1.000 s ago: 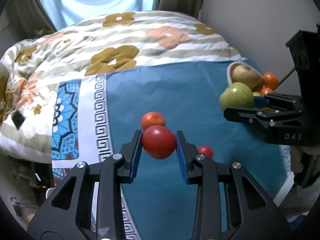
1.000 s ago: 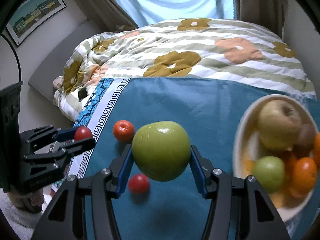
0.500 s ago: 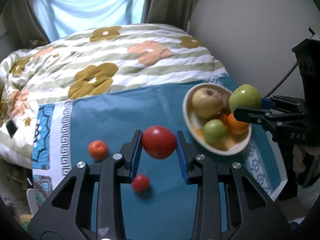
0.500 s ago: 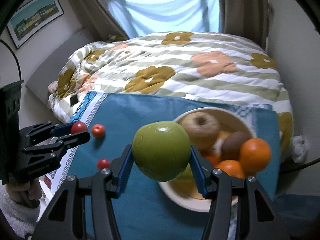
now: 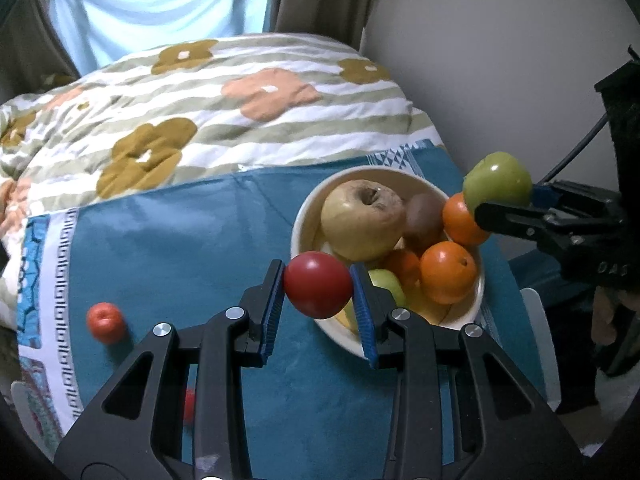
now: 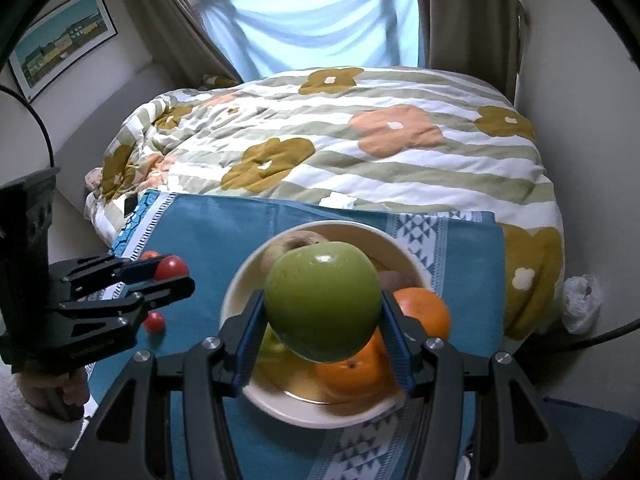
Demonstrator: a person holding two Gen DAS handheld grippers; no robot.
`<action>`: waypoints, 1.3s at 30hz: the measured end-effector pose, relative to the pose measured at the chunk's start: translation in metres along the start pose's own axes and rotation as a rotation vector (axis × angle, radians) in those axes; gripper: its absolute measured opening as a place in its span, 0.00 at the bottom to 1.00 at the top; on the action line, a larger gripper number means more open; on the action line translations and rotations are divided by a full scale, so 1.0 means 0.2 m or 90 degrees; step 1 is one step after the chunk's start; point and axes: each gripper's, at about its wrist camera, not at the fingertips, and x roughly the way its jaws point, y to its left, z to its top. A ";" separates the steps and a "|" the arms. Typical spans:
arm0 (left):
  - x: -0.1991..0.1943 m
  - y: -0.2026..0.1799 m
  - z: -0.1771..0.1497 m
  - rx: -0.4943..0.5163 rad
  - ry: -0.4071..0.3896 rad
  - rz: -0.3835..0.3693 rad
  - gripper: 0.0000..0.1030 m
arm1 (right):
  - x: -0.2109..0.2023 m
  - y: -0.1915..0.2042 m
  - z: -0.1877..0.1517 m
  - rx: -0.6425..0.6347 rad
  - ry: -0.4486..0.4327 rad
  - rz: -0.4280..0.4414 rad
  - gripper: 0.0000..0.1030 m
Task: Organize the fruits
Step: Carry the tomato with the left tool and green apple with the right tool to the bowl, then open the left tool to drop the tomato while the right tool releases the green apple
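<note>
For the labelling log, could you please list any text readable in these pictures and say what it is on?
"DAS": embossed on the right claw's black body, seen from the left wrist, only partly legible.
Left claw's body: faint embossed marks, too blurred to read.
Framed picture on the wall: no readable text.

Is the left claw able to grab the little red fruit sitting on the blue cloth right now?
Probably not yet. The left claw is already shut on a red fruit, so nothing else fits. The little red fruit lies uncovered on the blue cloth.

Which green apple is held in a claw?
The bigger green apple, clamped in the right claw above the bowl; the smaller green apple lies inside it.
</note>
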 end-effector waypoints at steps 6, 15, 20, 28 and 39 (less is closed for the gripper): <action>0.16 -0.01 0.01 0.002 0.026 0.009 0.37 | 0.05 -0.10 0.02 0.006 0.004 0.008 0.49; 0.19 -0.03 0.02 0.016 0.029 0.015 0.99 | 0.09 -0.15 0.04 0.008 0.004 0.025 0.49; 0.11 -0.01 0.02 -0.001 -0.002 0.024 1.00 | 0.09 -0.16 0.07 0.000 0.002 0.027 0.49; 0.02 0.04 -0.01 -0.035 -0.010 0.058 1.00 | 0.18 -0.17 0.16 -0.043 0.016 0.043 0.49; 0.01 0.13 -0.13 -0.104 -0.008 0.101 1.00 | 0.40 -0.20 0.21 -0.101 0.034 0.082 0.49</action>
